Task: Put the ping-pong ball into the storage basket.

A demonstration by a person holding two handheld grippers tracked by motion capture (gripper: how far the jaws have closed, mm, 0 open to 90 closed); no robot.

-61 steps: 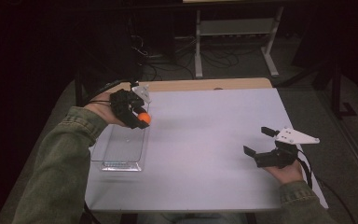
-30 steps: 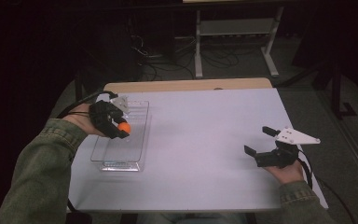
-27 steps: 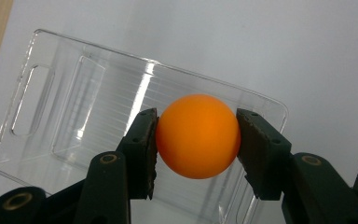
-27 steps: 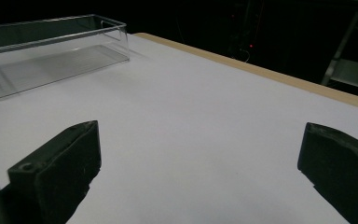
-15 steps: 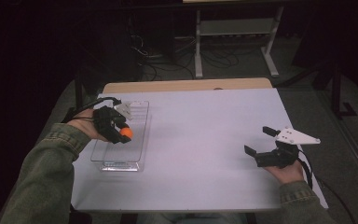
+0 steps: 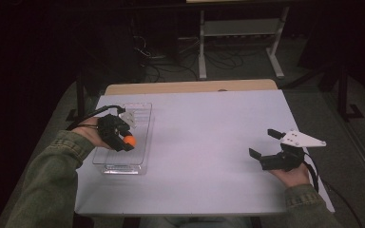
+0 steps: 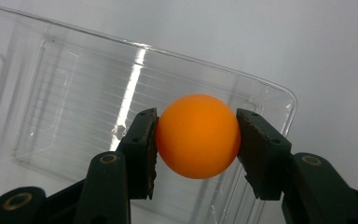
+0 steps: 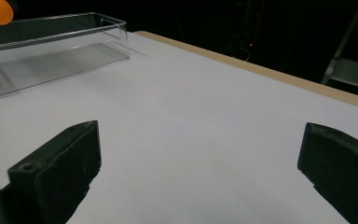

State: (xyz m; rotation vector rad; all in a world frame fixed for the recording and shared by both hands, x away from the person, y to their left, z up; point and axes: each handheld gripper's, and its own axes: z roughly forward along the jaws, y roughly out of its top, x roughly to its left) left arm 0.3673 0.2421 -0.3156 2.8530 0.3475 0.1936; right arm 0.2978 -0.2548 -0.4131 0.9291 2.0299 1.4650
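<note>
Orange ball point(image 7: 198, 136) sits tight between your left gripper point(image 6: 123, 141) jaws above the clear box point(image 6: 138, 110) so it can drop in, while your right gripper point(image 6: 272, 148) rests wide open.

The high view looked forward and down over the table point(image 6: 209, 142). The left gripper view sat close, looking down between its jaws at the orange ball point(image 7: 198, 136) above the clear tray point(image 7: 74, 116). The right gripper view looked low across the table; all three shared the tray.
</note>
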